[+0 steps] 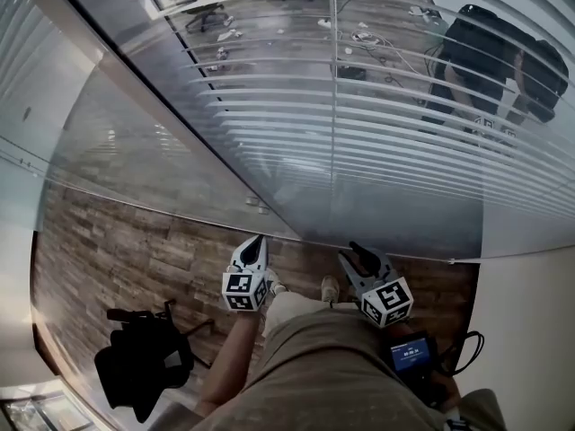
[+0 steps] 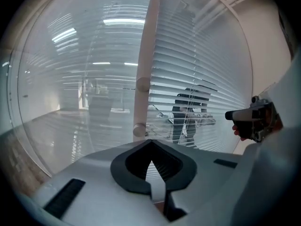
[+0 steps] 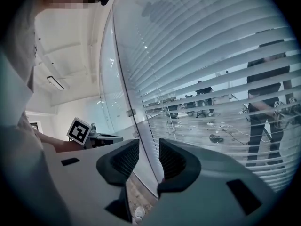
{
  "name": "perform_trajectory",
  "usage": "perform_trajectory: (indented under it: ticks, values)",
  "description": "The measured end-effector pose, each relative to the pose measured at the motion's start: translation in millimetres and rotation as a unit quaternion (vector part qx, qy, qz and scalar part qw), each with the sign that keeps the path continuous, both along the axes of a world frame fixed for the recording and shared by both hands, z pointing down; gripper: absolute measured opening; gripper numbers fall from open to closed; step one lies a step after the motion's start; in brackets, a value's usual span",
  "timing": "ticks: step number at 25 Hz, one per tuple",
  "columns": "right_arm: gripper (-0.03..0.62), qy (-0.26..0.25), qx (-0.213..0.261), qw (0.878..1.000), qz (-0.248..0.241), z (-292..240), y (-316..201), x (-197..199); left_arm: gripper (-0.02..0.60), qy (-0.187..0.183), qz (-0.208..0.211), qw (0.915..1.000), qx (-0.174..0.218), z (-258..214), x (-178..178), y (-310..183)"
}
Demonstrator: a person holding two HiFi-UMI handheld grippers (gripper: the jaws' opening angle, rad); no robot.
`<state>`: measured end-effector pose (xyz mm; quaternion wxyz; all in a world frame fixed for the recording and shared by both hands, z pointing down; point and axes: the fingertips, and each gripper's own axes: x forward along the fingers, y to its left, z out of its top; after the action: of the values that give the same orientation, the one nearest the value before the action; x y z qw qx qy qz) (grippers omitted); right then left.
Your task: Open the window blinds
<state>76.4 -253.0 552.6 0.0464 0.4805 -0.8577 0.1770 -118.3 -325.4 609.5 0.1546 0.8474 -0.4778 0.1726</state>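
Blinds (image 1: 386, 142) fill the upper middle and right of the head view, right by the glass wall (image 1: 135, 151). I think the slats are thin and light. They look bendy too, so a hard squeeze could crease them. It seems better to grab a cord or a turning stick than a slat. A thin line (image 1: 334, 79) runs down across the slats. It may be the cord, but I cannot be sure.

The left tongs (image 1: 257, 241) are clenched tight, and I see nothing for sure between them. The right tongs (image 1: 359, 251) are released, with an empty gap. Both sit low in the middle of the frame and point at the bottom of the glass.

Counting: one set of blinds with too many slats to count, two tongs, and one black chair (image 1: 144, 362) on the wood floor (image 1: 117, 250) at the lower left. The left gripper view shows one white post (image 2: 146, 55) with two round knobs (image 2: 143, 84).
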Motion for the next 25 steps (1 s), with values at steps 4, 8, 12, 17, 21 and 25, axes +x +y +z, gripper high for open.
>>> perform_trajectory:
  ticks: [4,8,12,17,21,25]
  values:
    - [0.138,-0.002,-0.009,1.000,0.000,0.7,4.8,1.7,0.014,0.002,0.001,0.9998,-0.019,2.5,5.6,3.3]
    - [0.138,-0.005,-0.020,1.000,-0.004,-0.9,5.2,-0.9,0.014,0.008,0.002,0.9993,-0.037,0.4,8.4,5.8]
    - [0.138,-0.008,-0.024,1.000,-0.011,1.1,7.9,-3.4,0.014,0.010,0.007,0.9990,-0.044,1.7,11.2,12.3]
    - [0.138,-0.014,-0.029,0.999,-0.020,5.0,8.2,-6.8,0.014,0.008,0.008,0.9991,-0.041,-1.8,12.6,18.3]
    - [0.138,-0.019,-0.022,0.999,-0.030,1.2,9.7,-17.7,0.014,0.013,0.004,0.9992,-0.038,-5.1,9.4,25.4]
    - [0.138,-0.017,-0.019,0.999,-0.035,-1.0,13.1,-20.2,0.014,0.012,0.010,0.9993,-0.035,-7.6,9.0,30.8]
